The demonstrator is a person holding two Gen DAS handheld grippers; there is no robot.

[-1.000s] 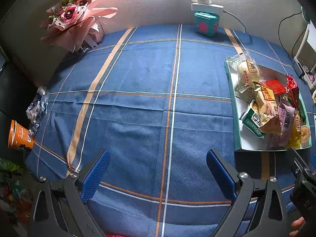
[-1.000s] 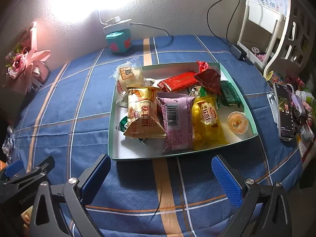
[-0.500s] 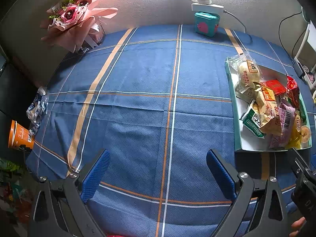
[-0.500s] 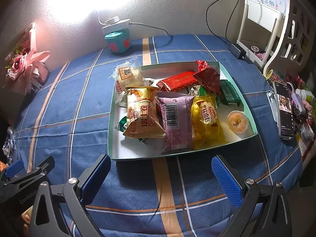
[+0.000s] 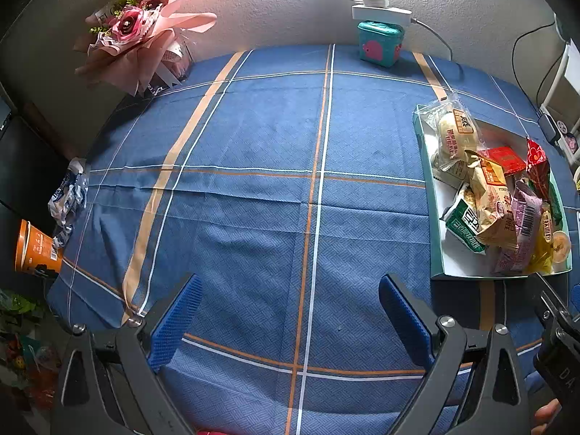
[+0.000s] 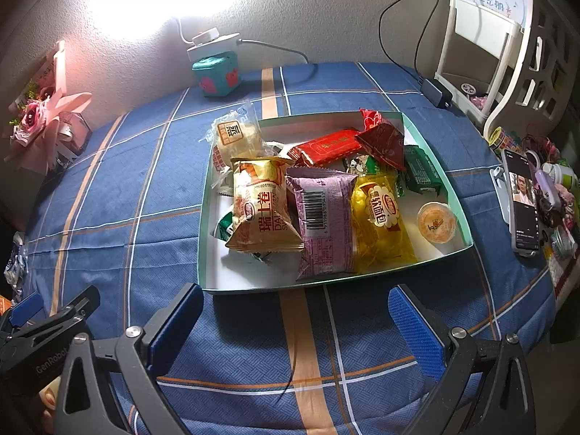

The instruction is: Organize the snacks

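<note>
A shallow teal-rimmed tray [image 6: 326, 284] [image 5: 435, 239] on the blue plaid tablecloth holds several snacks: a tan Swiss roll pack [image 6: 259, 206], a purple pack [image 6: 324, 221], a yellow pack [image 6: 380, 217], a red bar [image 6: 328, 145], a clear-wrapped bun [image 6: 237, 134] [image 5: 455, 134] and an orange jelly cup [image 6: 436, 222]. My right gripper [image 6: 295, 320] hovers open just in front of the tray's near rim, holding nothing. My left gripper [image 5: 290, 315] is open over bare cloth, left of the tray.
A teal cube box [image 5: 380, 41] with a white power strip sits at the back wall. A pink bouquet [image 5: 141, 40] stands at the back left. An orange cup [image 5: 34, 248] lies off the table's left edge. A phone [image 6: 522, 199] and clutter lie right of the tray.
Both grippers have held almost still; the right one drifted very slightly toward the tray. Nothing was taken hold of.
</note>
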